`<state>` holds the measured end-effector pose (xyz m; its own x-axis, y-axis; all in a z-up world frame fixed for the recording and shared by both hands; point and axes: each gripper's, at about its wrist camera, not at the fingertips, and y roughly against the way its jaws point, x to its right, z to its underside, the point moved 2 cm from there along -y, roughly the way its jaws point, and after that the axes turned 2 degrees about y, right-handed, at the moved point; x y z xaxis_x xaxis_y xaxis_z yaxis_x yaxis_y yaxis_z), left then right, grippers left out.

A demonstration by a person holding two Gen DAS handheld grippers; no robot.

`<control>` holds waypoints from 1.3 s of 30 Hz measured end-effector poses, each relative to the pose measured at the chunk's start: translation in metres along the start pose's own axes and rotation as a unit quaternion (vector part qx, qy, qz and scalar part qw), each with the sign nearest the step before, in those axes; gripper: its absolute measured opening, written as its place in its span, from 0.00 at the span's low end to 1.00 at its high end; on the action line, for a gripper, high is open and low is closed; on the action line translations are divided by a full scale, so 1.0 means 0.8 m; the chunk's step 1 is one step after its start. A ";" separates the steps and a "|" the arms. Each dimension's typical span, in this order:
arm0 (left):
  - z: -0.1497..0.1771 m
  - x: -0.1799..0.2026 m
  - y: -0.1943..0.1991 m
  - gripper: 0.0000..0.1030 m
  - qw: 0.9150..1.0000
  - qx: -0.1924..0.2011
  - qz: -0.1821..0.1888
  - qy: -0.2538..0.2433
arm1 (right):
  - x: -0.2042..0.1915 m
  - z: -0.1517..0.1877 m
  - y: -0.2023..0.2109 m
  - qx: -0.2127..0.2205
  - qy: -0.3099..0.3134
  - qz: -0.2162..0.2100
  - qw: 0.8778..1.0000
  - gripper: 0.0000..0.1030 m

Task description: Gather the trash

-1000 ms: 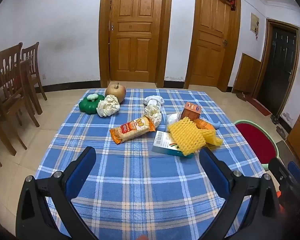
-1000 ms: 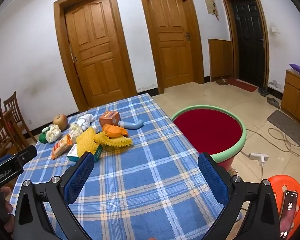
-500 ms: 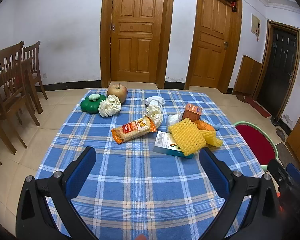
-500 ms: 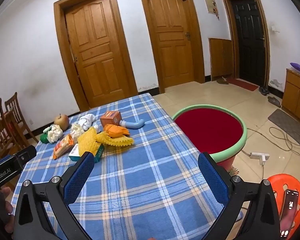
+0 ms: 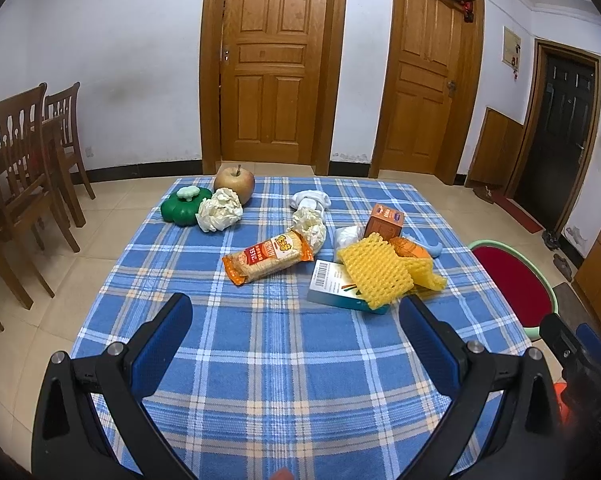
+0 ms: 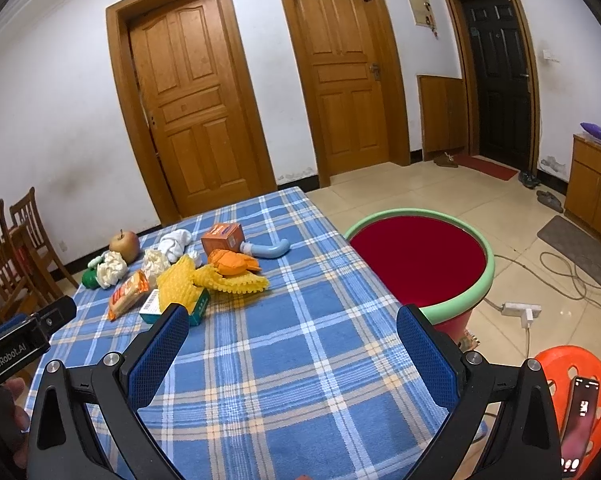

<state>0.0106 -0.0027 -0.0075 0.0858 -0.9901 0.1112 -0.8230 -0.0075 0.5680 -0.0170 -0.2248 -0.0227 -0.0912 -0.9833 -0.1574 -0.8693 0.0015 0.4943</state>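
Blue checked cloth covers the counter [image 5: 284, 360] right under both of our tools. The left hand-held gripper [image 5: 294, 332] has its jaws spread wide with nothing between them, and the right hand-held gripper [image 6: 292, 340] is just as wide and just as bare; we judge they are held low and back so the whole spread stays in sight before a first pick.

Just ahead of the left one lies a flat white box [image 5: 336, 286] with yellow foam netting [image 5: 374, 272] draped over it, and beside that, to the left, an orange snack wrapper [image 5: 266, 258]. Further on sit crumpled paper balls [image 5: 220, 210], a small orange carton [image 5: 384, 220], and at the far end an apple [image 5: 234, 184] and a green pumpkin-shaped pot [image 5: 180, 208], which look like keepers, not trash.

Off the right tool's right side stands the red tub with a green rim [image 6: 420, 260], close against the counter edge, we think to make dropping easy.
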 end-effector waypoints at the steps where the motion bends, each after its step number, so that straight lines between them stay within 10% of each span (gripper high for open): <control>1: 0.000 0.000 0.000 0.98 1.000 0.000 0.000 0.000 | 0.000 0.000 0.000 0.000 0.000 0.000 1.000 1.00; 39: 0.002 -0.008 -0.001 0.98 1.000 -0.001 -0.002 0.005 | -0.002 0.001 -0.002 -0.003 -0.003 -0.001 1.000 1.00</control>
<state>0.0098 0.0033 -0.0103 0.0949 -0.9887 0.1164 -0.8213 -0.0117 0.5704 -0.0158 -0.2233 -0.0237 -0.0920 -0.9821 -0.1644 -0.8670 -0.0022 0.4984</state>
